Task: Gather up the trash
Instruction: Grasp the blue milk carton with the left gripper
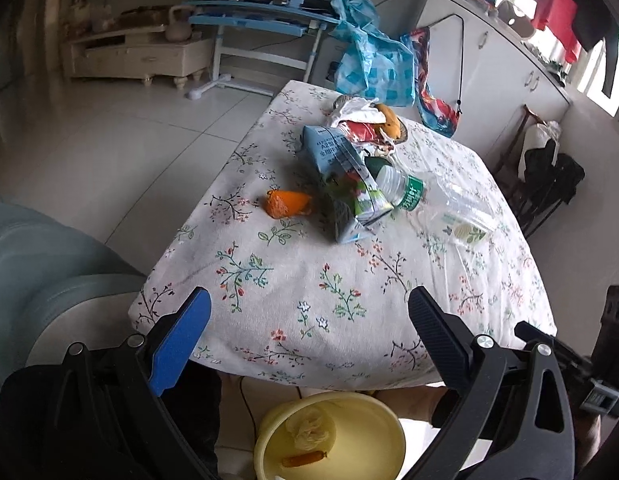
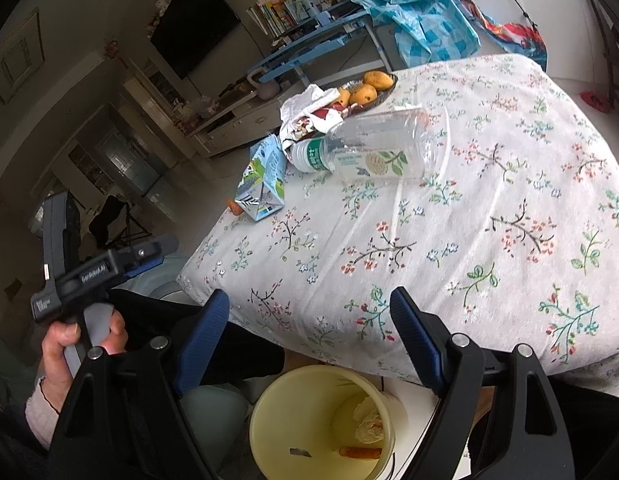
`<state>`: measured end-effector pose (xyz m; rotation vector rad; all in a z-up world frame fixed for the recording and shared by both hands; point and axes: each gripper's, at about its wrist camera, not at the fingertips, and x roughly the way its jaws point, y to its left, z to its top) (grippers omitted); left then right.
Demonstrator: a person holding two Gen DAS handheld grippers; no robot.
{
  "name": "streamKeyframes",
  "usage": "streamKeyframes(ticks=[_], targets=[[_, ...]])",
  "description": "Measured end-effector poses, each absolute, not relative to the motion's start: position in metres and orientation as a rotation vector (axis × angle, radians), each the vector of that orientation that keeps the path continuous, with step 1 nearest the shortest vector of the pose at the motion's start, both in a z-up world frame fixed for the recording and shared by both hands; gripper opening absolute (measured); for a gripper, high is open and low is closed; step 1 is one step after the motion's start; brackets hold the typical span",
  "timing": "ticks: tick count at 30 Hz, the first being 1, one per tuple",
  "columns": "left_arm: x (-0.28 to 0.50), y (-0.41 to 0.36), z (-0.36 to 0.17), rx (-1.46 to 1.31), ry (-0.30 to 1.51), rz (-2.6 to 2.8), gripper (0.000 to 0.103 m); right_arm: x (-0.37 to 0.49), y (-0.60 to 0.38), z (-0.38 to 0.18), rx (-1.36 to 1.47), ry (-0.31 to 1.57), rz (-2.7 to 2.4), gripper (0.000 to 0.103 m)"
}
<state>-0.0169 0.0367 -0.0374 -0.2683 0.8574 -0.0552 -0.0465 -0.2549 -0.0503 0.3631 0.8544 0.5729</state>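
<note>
On the floral tablecloth (image 1: 293, 280) lie an orange peel (image 1: 286, 202), a blue milk carton (image 1: 343, 184), a clear plastic bottle (image 1: 437, 200) on its side and crumpled wrappers (image 1: 359, 120). A yellow bin (image 1: 329, 438) stands on the floor below the table's near edge, holding a tissue wad and an orange scrap. My left gripper (image 1: 309, 320) is open and empty above the near edge. My right gripper (image 2: 309, 320) is open and empty above the bin (image 2: 321, 420); the carton (image 2: 263, 180), the bottle (image 2: 373, 150) and the wrappers (image 2: 309, 114) lie far ahead.
A dish of yellow fruit (image 2: 367, 86) sits at the table's far end. A grey sofa arm (image 1: 41, 280) is at left. A blue desk (image 1: 265, 20) and blue plastic bag (image 1: 369, 52) stand beyond the table. The left hand-held gripper (image 2: 89, 276) shows in the right wrist view.
</note>
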Motion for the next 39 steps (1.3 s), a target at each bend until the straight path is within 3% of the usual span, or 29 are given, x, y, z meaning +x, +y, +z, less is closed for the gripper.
streamKeyframes(ticks=[15, 25, 35, 38, 39], targets=[[0.065, 0.025, -0.017, -0.301, 0.873, -0.064, 0.096, -0.043, -0.246, -0.045, 0.319, 0.838, 0.57, 0.079], [0.123, 0.082, -0.021, -0.393, 0.953, 0.022, 0.096, -0.042, -0.201, -0.051, 0.187, 0.888, 0.685, 0.079], [0.167, 0.012, -0.059, -0.183, 1.081, -0.004, 0.094, -0.04, -0.182, -0.065, 0.174, 0.935, 0.714, 0.079], [0.177, 0.005, -0.073, -0.13, 1.11, 0.02, 0.074, -0.04, -0.183, -0.066, 0.171, 0.944, 0.711, 0.079], [0.18, 0.005, -0.078, -0.137, 1.125, 0.01, 0.056, -0.039, -0.182, -0.067, 0.17, 0.945, 0.711, 0.079]])
